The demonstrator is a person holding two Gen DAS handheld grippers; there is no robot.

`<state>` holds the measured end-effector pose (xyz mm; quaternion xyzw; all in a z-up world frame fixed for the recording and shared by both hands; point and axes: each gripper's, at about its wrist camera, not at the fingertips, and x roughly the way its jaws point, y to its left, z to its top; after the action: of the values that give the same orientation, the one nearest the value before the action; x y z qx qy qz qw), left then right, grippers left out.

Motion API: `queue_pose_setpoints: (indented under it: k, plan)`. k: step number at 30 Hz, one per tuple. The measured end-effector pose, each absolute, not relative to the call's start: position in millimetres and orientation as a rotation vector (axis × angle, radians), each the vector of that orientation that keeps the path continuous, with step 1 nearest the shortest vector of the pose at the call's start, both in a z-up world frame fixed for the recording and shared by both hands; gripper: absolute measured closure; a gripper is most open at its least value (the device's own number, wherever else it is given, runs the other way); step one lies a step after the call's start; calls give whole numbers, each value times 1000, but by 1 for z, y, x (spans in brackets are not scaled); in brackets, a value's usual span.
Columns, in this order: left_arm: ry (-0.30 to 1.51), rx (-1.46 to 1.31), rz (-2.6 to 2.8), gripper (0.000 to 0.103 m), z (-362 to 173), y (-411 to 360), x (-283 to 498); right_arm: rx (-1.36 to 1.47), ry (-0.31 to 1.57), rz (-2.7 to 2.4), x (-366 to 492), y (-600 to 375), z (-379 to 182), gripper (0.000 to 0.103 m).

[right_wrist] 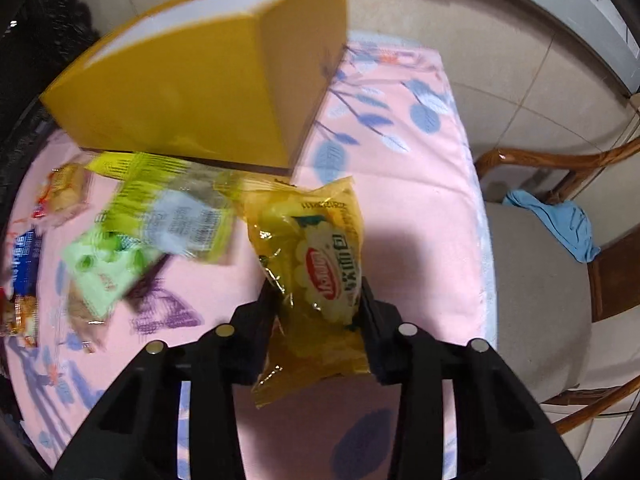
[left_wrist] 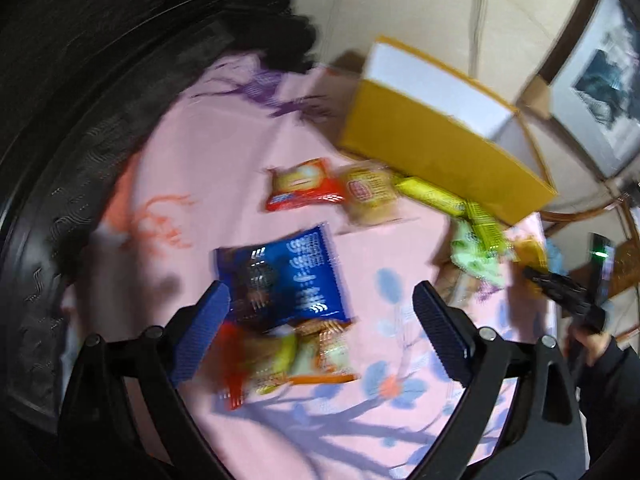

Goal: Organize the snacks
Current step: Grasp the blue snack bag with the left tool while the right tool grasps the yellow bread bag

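Note:
My left gripper [left_wrist: 322, 292] hangs open above a blue snack packet [left_wrist: 288, 276] on the pink floral tablecloth [left_wrist: 192, 168]; its pads touch nothing. Small orange and yellow packets [left_wrist: 316, 356] lie just below the blue one. My right gripper [right_wrist: 318, 284] is shut on a yellow bread packet [right_wrist: 320, 264], held by its lower half above the cloth. A large yellow open-topped box [right_wrist: 180, 92] stands at the back of the table. In front of the box [left_wrist: 432, 152] lie a red packet [left_wrist: 304, 190], a tan one [left_wrist: 370, 192] and a yellow-green wrapper [left_wrist: 436, 196].
Green packets [right_wrist: 176, 216] and a pale green one [right_wrist: 104, 268] lie left of the held bread. The table's right edge [right_wrist: 476, 216] borders a wooden chair [right_wrist: 540, 280] with a blue cloth [right_wrist: 560, 224] on it. A dark-sleeved hand [left_wrist: 600, 356] shows at far right.

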<state>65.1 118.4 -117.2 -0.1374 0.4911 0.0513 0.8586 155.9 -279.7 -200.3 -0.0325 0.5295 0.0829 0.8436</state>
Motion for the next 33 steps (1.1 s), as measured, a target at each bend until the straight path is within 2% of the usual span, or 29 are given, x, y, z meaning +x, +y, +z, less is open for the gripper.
queue_pose_setpoints:
  k: [5,11,19,23,25,29,32,33]
  plan:
    - [1103,-303,164,8,-144,136,55,-40,1110,278,113,-242,-177,63]
    - [1129,-186,96,8,-165,115,77,19,1158,432,66,-197,-170,63]
    - [1206,-90,166,8,-209,94,111,22,1169,498,48,-164,-169,63]
    - [1198,-77,206,4,-225,97,109,31,1160,492,47,-164,-166,63]
    - [1183,-105,210,16,-221,104,105,37,1154,488,45,-166,-164,63]
    - [1150,-127,191,27,-214,112,102,43,1165,491,44,-163,-168,63]
    - [1101,-141,172,42,-204,110,99,27,1168,502,42,-155,-171,63]
    - [1089,-141,159,50,-199,107,98,20,1162,501,41,-152,-171,63]
